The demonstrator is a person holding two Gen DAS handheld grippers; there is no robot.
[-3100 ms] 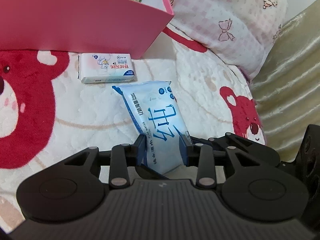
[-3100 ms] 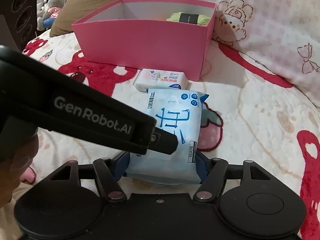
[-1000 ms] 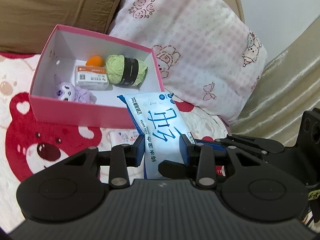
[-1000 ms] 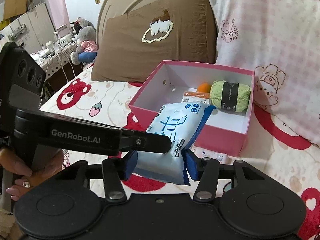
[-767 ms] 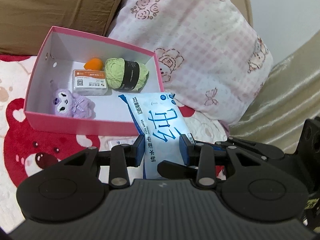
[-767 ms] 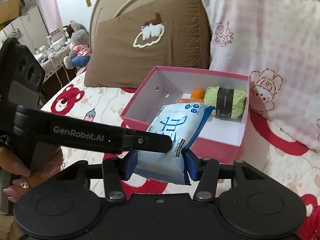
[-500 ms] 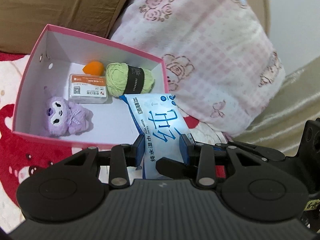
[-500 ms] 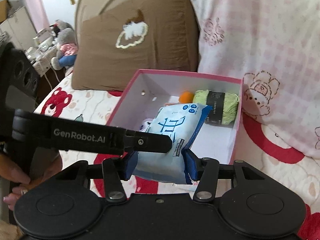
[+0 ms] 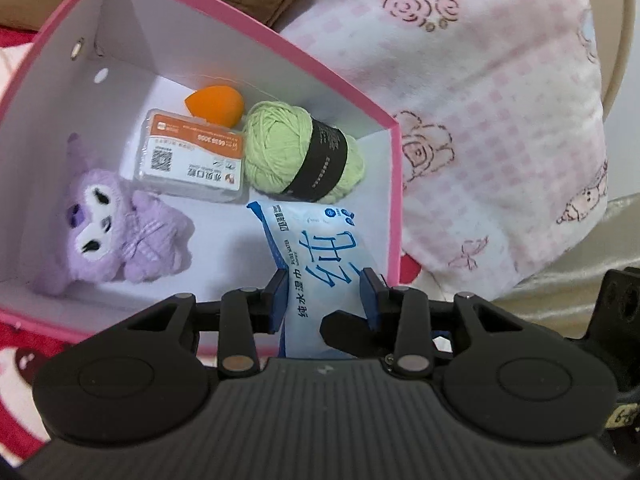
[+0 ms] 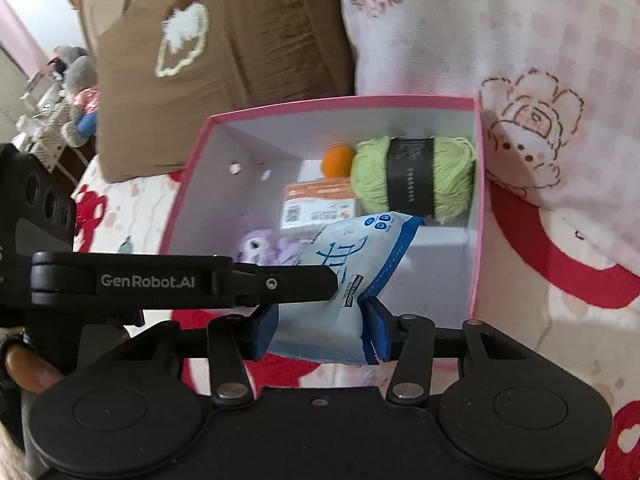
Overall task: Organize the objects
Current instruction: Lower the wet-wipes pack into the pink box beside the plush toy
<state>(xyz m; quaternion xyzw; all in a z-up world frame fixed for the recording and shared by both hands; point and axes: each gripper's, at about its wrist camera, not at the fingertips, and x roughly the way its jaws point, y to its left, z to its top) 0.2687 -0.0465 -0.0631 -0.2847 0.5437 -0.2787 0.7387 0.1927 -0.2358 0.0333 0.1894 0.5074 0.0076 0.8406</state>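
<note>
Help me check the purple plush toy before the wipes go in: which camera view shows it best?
The left wrist view: the purple plush toy lies unobstructed in the pink box. In the right wrist view the wipes pack and the left gripper hide most of it.

Brown pillow [image 10: 240,60] with white cloud patch far ahead-left of my jaws. Pink checked pillow [image 9: 500,100] ahead-right. Red bear bedsheet [image 10: 560,280] below. Grey plush toy [image 10: 78,80] far left, blurred.
</note>
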